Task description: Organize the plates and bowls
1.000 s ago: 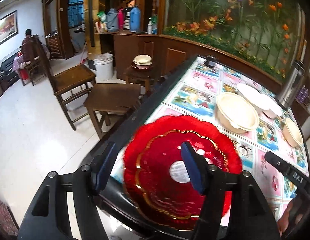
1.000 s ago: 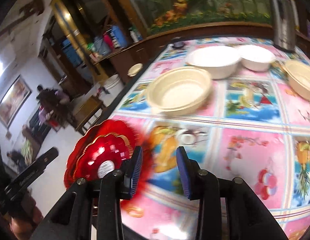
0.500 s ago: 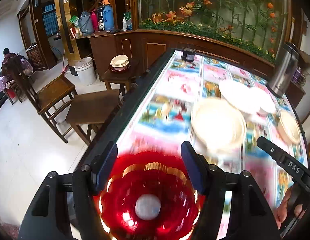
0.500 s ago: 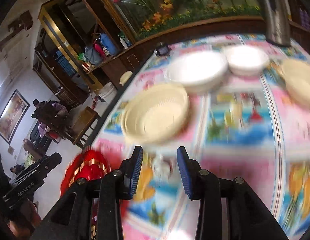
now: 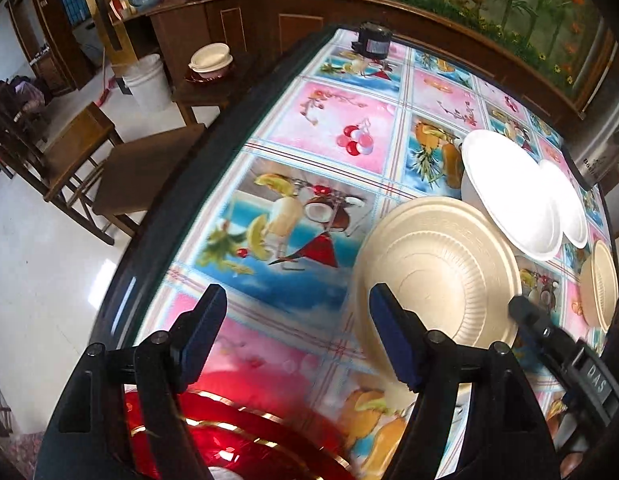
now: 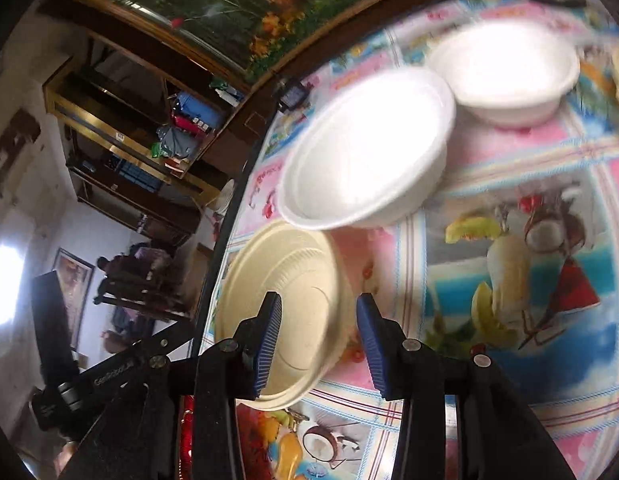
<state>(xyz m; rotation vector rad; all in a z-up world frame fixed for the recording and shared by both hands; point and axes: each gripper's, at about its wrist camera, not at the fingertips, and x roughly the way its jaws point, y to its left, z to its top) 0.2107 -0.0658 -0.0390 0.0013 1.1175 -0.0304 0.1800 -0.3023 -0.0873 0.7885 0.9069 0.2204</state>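
Now both views have swept forward along the table (image 5: 333, 128): the red plate (image 5: 237, 440) has slid to the bottom edge under my left gripper (image 5: 297, 340), whose fingers gape wide, empty. My right gripper (image 6: 317, 344), half open and holding nothing, now straddles the near rim of the cream bowl (image 6: 293, 304). I judge that bowl the next pick; white bowls (image 6: 365, 152) sit just beyond.

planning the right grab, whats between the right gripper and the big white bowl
The cream bowl lies between the right gripper and the big white bowl; the right wrist view shows it.
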